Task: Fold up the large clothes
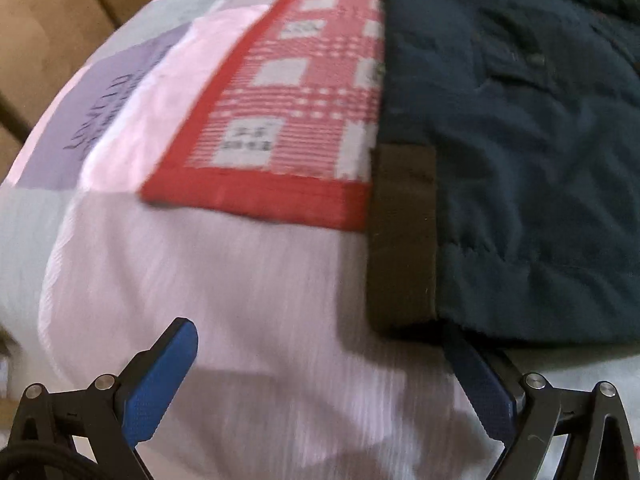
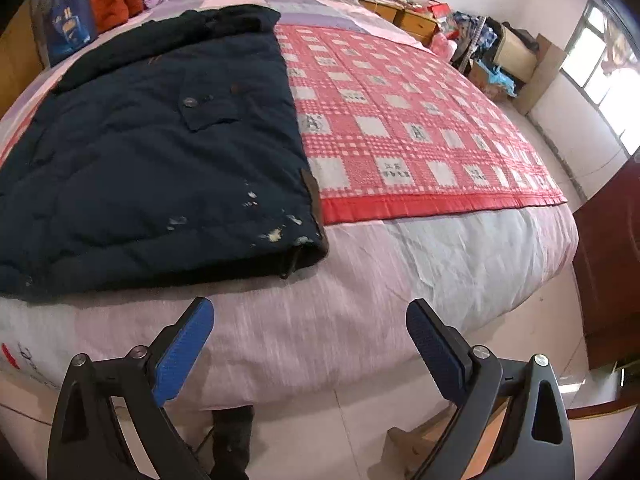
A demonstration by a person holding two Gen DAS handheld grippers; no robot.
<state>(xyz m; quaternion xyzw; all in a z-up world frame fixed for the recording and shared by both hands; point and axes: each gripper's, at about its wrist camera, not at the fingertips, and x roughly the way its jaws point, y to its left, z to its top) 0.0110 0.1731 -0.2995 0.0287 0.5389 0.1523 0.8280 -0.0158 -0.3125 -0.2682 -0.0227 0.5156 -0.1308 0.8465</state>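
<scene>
The dark padded coat (image 2: 152, 152) is spread flat on the bed (image 2: 360, 300). Both the left gripper (image 1: 320, 360) and right gripper (image 2: 310, 320) are held open, empty; the hem corners should be pinched squarely.

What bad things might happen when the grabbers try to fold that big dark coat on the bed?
The dark coat is thick and puffy, so open fingers might pinch only the top layer and the fold could slump. Its near hem lies close to the bed's edge, so a pull toward the camera could drag it off. It also overlaps the red checked mat, which might get caught and bunch up.
</scene>
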